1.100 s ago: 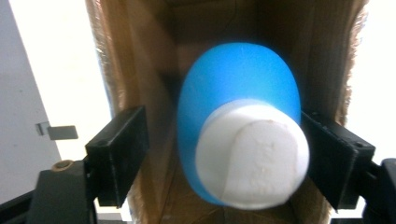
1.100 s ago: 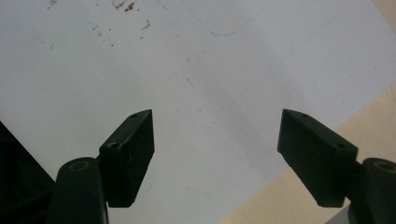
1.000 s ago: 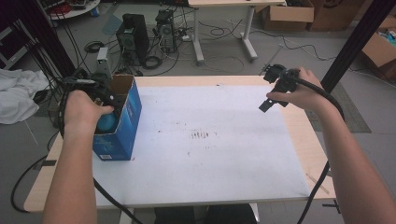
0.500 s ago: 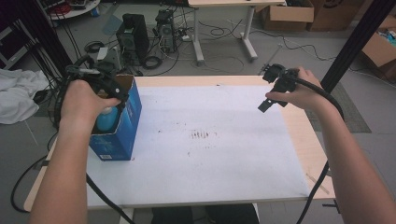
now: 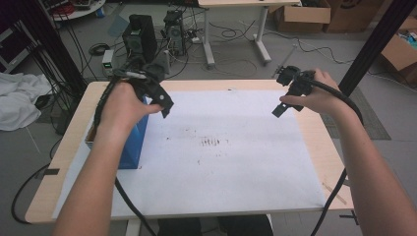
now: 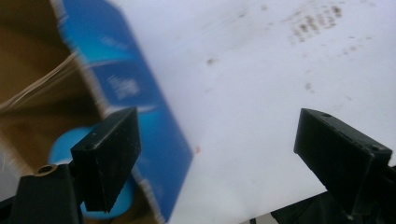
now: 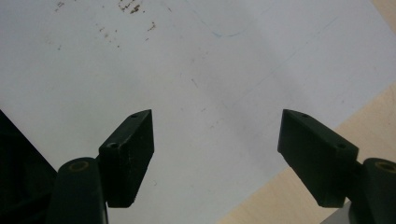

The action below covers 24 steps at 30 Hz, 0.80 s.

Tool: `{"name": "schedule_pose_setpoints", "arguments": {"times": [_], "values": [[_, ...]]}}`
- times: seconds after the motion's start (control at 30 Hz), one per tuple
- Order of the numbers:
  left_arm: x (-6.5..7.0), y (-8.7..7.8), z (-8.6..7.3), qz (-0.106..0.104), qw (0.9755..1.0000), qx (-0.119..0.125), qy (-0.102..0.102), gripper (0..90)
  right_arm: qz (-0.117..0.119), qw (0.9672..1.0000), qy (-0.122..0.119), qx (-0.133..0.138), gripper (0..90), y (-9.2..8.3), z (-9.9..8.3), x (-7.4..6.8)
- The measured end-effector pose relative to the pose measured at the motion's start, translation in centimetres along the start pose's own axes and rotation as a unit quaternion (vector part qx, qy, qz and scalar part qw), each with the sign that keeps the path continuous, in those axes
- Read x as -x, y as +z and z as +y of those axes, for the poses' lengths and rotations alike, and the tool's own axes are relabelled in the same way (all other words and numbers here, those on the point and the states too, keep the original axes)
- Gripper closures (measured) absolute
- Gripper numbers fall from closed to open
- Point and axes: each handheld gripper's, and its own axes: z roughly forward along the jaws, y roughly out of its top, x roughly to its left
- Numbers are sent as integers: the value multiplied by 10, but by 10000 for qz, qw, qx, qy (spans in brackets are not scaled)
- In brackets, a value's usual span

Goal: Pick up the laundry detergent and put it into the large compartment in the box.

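My left gripper (image 6: 215, 154) hangs with its jaws spread wide, nothing between them. My right gripper (image 7: 215, 154) is likewise gaping and empty. Both my forearms reach forward, the hands well apart.

White sheet (image 5: 231, 162) lies bare; only the blue box (image 5: 129, 145) blocks its left edge.

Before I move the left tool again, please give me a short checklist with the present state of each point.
1. Left tool open, nothing between the jaws: ok.
2. Right tool open, empty: ok.
3. Blue box upright on the table's left side: ok.
4. Light blue round object lies inside the box: ok; what it is: cannot tell.
5. White sheet flat, with small dark marks: ok.
6. Left tool above the box edge, clear of it: cannot tell.
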Motion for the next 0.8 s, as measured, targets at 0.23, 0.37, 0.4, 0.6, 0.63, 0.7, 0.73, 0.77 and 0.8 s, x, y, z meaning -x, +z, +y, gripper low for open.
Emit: {"name": "schedule_pose_setpoints", "arguments": {"times": [0.23,0.37,0.4,0.6,0.63,0.7,0.73,0.77,0.8], "values": [[46,14,17,-190,9979,87,619,155,13,10000,11,-47,268,2,-1,1],[68,24,26,-366,9952,165,895,154,2,10000,32,-47,267,2,-2,2],[73,27,28,-449,9945,200,928,155,10,10000,43,-41,266,2,-2,3],[95,45,37,-513,9915,155,1189,154,17,10000,39,-75,263,3,-2,3],[98,47,38,-535,9909,152,1228,154,8,10000,29,-71,263,3,-2,3],[102,51,39,-545,9904,134,1260,154,8,10000,9,-62,262,2,-2,3],[104,53,39,-544,9901,108,1288,154,3,10000,14,-78,262,2,-2,3],[105,55,40,-547,9899,91,1305,154,-1,10000,13,-81,263,2,-2,3],[106,56,40,-534,9897,75,1324,154,1,10000,17,-83,262,2,-2,3]]}}
